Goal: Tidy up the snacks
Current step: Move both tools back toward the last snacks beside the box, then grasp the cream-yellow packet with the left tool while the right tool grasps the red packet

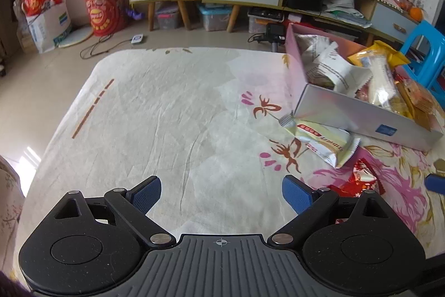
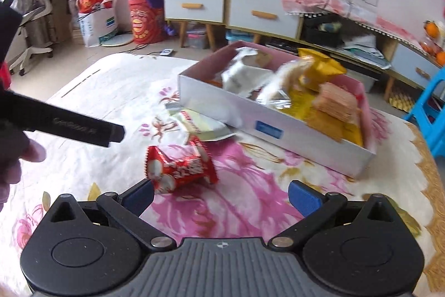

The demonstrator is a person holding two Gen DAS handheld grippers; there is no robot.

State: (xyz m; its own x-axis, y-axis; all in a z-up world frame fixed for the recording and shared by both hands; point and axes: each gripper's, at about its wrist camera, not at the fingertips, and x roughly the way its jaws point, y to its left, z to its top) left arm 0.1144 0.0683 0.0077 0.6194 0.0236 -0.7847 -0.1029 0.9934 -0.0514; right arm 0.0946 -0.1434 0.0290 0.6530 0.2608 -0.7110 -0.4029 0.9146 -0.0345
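Left wrist view first: my left gripper [image 1: 221, 194] hangs over a floral bedsheet [image 1: 172, 113], its two blue-padded fingers [image 1: 146, 194] spread wide with only cloth between them. Off to the right sits an open white box with a pink lining [image 1: 347, 107], heaped with snack packets. A cream and white snack packet [image 1: 322, 141] lies on the sheet with one end tucked against the near wall of the box. Nearer to me, a red foil snack [image 1: 361, 177] shows just past my right-hand finger, partly hidden by it. A blue pad at the far right edge belongs to my other tool.

Right wrist view next: my right gripper [image 2: 221, 196] also has its fingers [image 2: 304, 198] wide apart, holding nothing. The red foil snack [image 2: 180, 167] lies on the pink flower print just ahead of my left-hand finger, its lower end touching or overlapping that pad; I cannot tell which. Beyond it lies the cream packet [image 2: 200, 124], and behind that the box [image 2: 278, 127], full of white, yellow and orange wrappers. At the left edge, part of my hand [image 2: 16, 157] shows beside the black bar of the left tool.
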